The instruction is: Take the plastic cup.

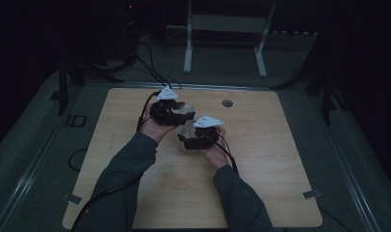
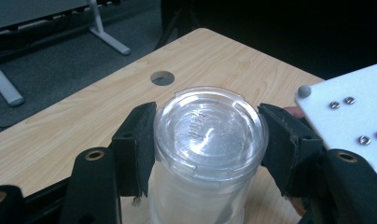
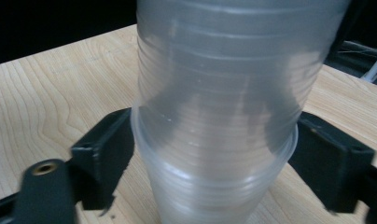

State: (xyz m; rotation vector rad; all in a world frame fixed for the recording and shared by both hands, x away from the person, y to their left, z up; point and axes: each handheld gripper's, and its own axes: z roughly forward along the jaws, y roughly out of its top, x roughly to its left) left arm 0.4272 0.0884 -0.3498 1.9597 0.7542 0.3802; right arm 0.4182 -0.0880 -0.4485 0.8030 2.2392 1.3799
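The stack of clear plastic cups [image 2: 207,140] is held bottom-up above the middle of the tabletop [image 1: 261,159], between both grippers. The left gripper [image 1: 170,112] has its fingers [image 2: 137,144] pinching the top cup. The right gripper [image 1: 196,140] has its fingers [image 3: 105,154] flanking the lower cup's rim; I cannot tell whether they press it. A loose hold could slip off that rim, or 2 cups could come away together.

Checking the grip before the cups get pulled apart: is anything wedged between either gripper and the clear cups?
Nothing visible. The left gripper clamps the clear cups directly; the right gripper flanks a rim lower down, contact unclear.
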